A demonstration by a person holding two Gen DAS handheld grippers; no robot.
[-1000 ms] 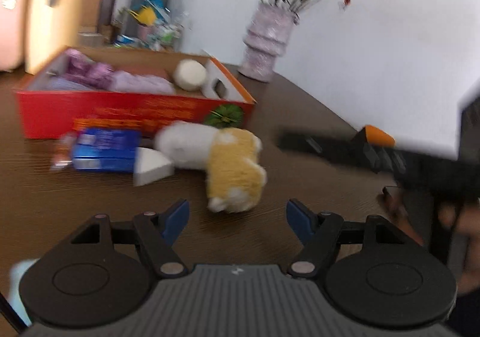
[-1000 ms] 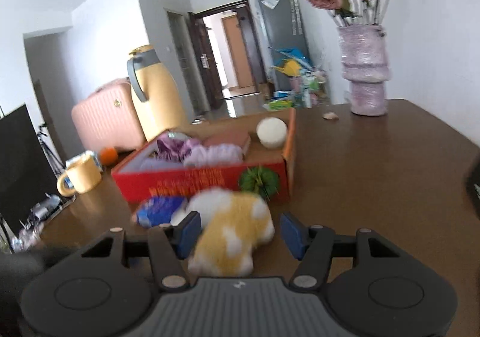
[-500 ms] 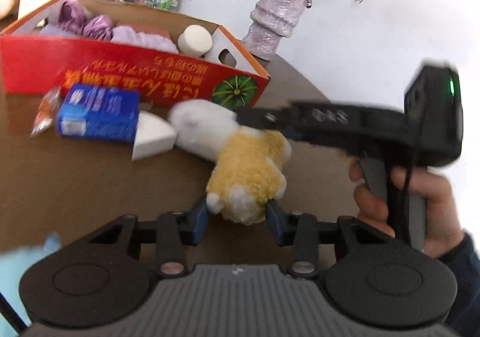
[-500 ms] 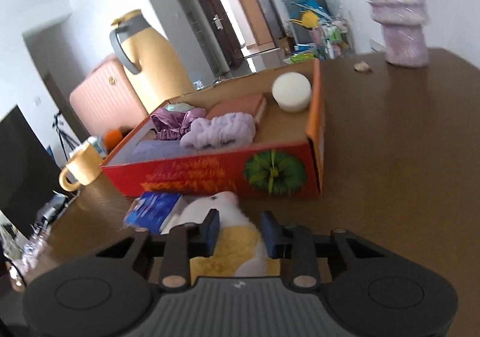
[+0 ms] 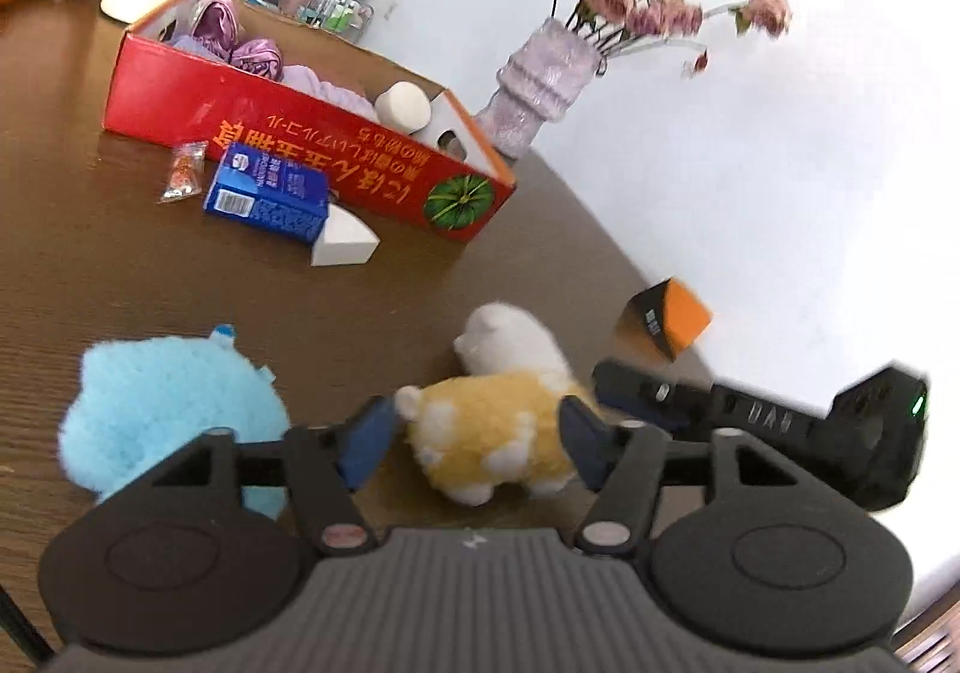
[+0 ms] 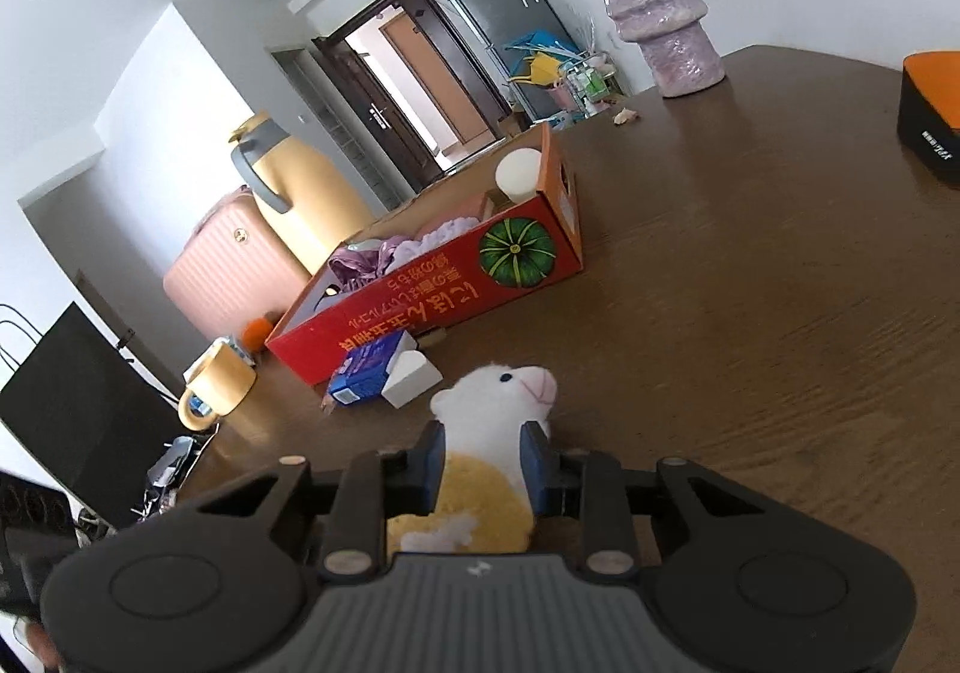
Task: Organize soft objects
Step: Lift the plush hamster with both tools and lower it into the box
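Note:
A yellow and white plush animal is held above the brown table. My right gripper is shut on its neck, the white head sticking out ahead of the fingers. In the left wrist view my right gripper reaches in from the right at the plush. My left gripper is open, its blue pads on either side of the plush without squeezing it. A light blue plush lies on the table at the left. The red cardboard box holds purple cloths and a white ball.
A blue carton, a white wedge and a small wrapper lie before the box. A purple vase stands at the back. An orange-black box sits at the right. A yellow mug and thermos stand at the left.
My right gripper has closed on the plush and lifted it away from the box. My left gripper has opened wider. The blue plush has come into the left view.

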